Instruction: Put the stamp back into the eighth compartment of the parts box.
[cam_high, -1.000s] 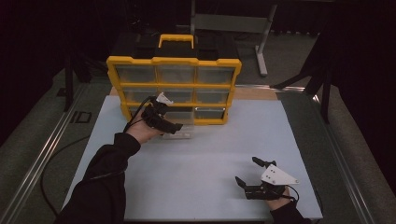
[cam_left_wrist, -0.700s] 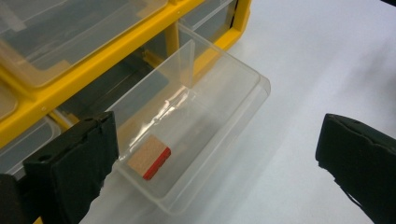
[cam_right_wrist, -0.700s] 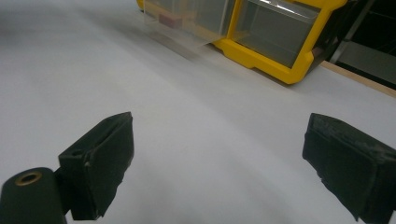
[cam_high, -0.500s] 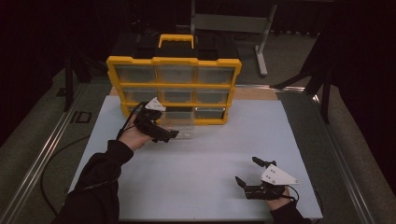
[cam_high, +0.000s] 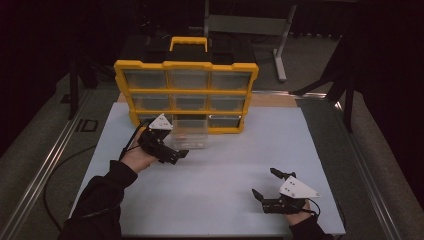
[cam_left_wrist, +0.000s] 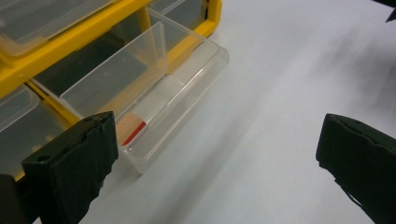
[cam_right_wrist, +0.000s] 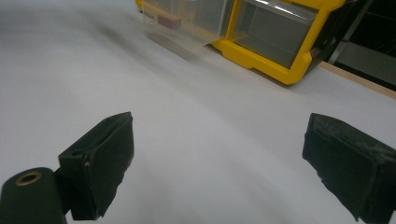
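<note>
Clear drawer (cam_high: 190, 134) sticks out of the yellow organizer's (cam_high: 186, 67) bottom row onto the white table (cam_high: 210, 175), small red-edged piece (cam_left_wrist: 132, 129) inside. Your left gripper (cam_high: 176, 155) sits just beside its front, jaws just opened wide, nothing between. Your right gripper (cam_high: 263, 186) rests well apart near you, jaws spread, holding nothing.

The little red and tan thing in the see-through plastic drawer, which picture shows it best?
The left gripper view: the small red and tan piece lies close up inside the pulled-out clear plastic drawer. The right gripper view shows it far off and blurred. The high view shows a faint reddish speck.
</note>
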